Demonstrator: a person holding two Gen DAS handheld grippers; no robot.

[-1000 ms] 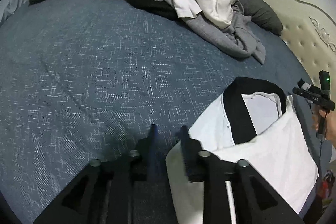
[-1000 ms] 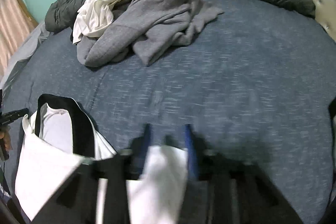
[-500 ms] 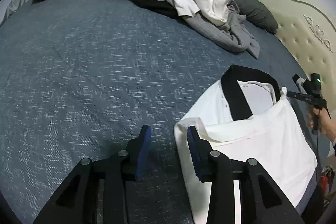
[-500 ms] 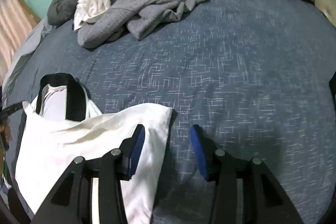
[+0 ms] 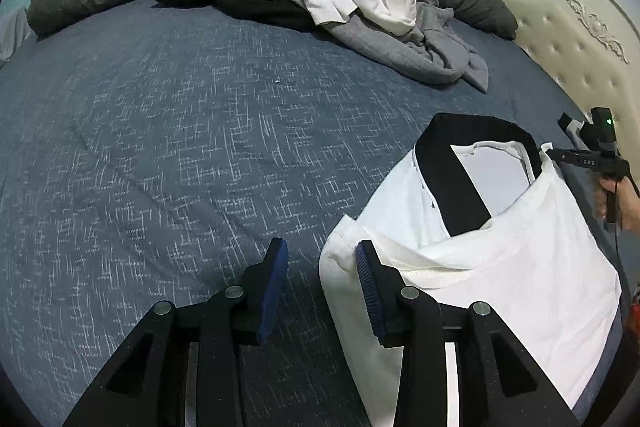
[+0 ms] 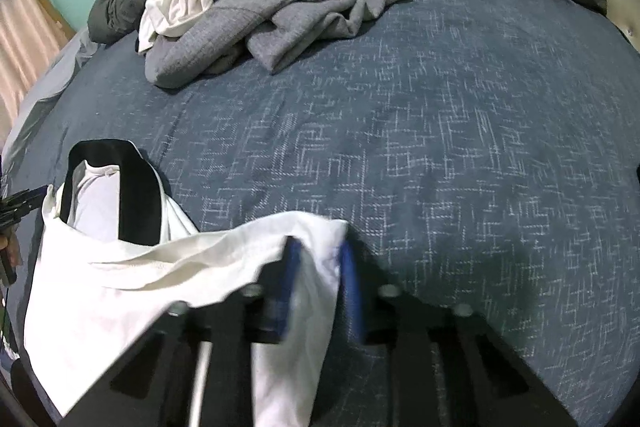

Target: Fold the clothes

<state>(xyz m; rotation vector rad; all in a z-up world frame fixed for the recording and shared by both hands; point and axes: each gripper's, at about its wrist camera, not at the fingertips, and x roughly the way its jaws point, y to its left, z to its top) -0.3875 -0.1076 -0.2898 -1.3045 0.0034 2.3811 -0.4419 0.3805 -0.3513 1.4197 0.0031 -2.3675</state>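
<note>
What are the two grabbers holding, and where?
The right gripper is closing on the white shirt, its fingers around the shirt's near right corner. The left gripper holds nothing: its fingers are apart beside the shirt's left edge.

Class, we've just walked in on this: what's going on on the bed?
A person with a handheld gripper in each hand is folding a white shirt with a black collar on the blue patterned bedspread. The right gripper is closing, with the shirt's corner between its fingers. The left gripper stands beside the opposite edge, closing slightly with nothing between its fingers. A pile of grey and white clothes waits farther back.
</note>
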